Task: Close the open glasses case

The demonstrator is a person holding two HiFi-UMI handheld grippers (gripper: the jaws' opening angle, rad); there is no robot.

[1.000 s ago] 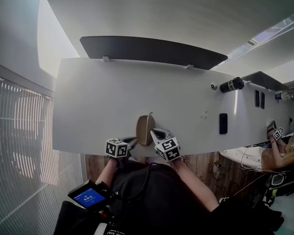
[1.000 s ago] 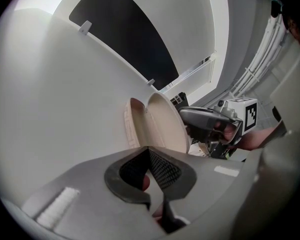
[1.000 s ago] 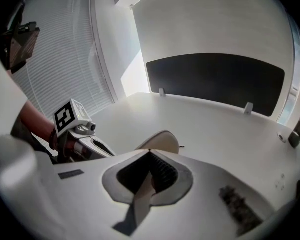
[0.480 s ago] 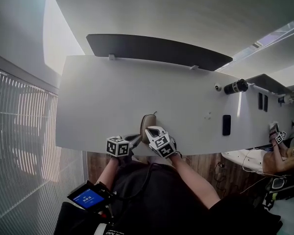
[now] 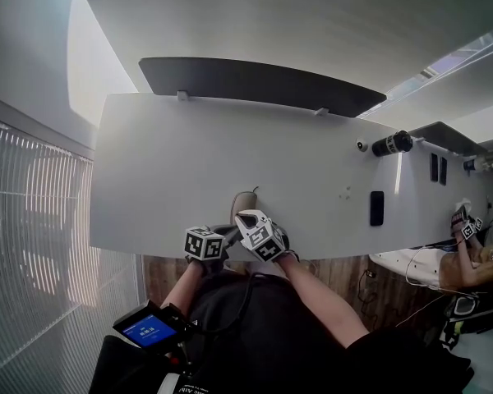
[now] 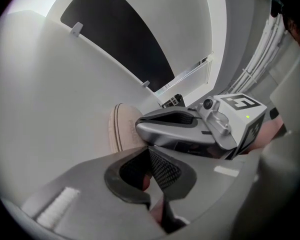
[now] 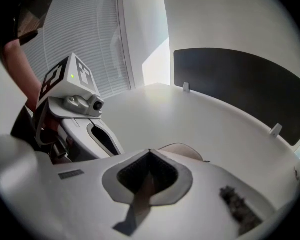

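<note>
A white table fills the middle of the head view, with a dark panel standing along its far edge. The person stands at the near edge with both grippers close together over it.

The left gripper has its jaws closed tip to tip with nothing between them. It sits at the table's near edge, just left of the case. The right gripper also has its jaws pressed together and empty. It reaches over the near end of the case, and in the left gripper view its grey body lies across the case's right side. Whether it touches the case cannot be told.

The tan case lies on the table near the front edge, long axis pointing away from the person. Its lid looks down, with a seam line along the left rim.

A black phone lies well off to the right.
</note>
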